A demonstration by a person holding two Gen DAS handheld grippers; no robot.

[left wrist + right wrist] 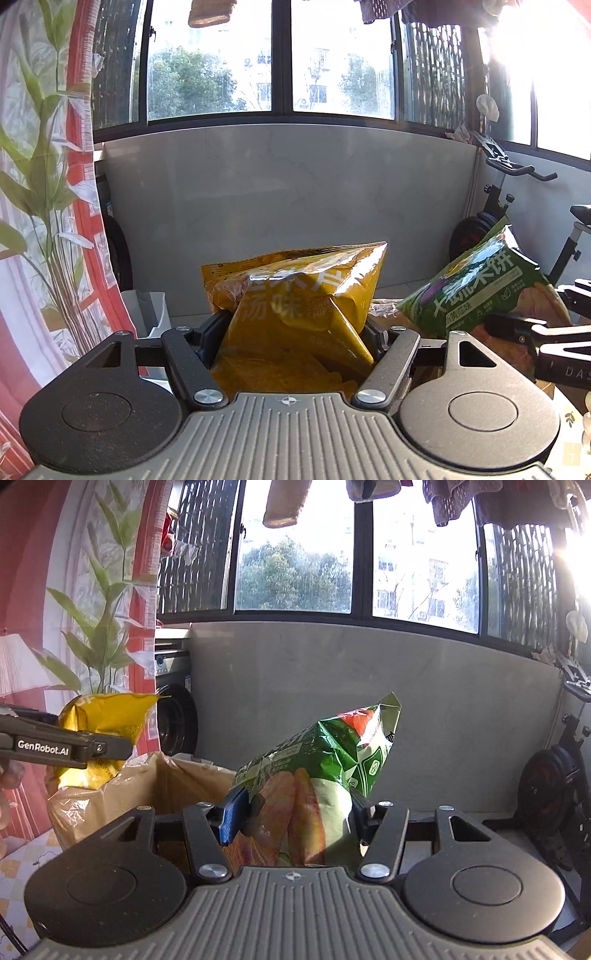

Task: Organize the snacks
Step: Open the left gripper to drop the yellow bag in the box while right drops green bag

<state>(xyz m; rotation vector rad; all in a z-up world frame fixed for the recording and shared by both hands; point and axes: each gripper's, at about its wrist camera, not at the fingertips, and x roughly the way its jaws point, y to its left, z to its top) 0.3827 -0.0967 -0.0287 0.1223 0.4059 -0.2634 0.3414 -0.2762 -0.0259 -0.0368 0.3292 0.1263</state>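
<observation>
A yellow chip bag (295,306) fills the left wrist view, held in the air by my left gripper (295,332), whose pads press its sides. In the right wrist view the same yellow bag (107,731) shows at the left, above the near left corner of an open brown cardboard box (166,775). A green snack bag (317,771) with an orange picture stands tilted between the pads of my right gripper (295,812), which is shut on it. That green bag (476,280) appears at the right in the left wrist view, beside the yellow one.
The box is lined with clear plastic and stands on a chequered tablecloth (22,864). Behind is a grey wall (295,192) under large windows, a washing machine (173,709) at the left, an exercise bike (517,206) at the right, and a red plant-print curtain (44,184).
</observation>
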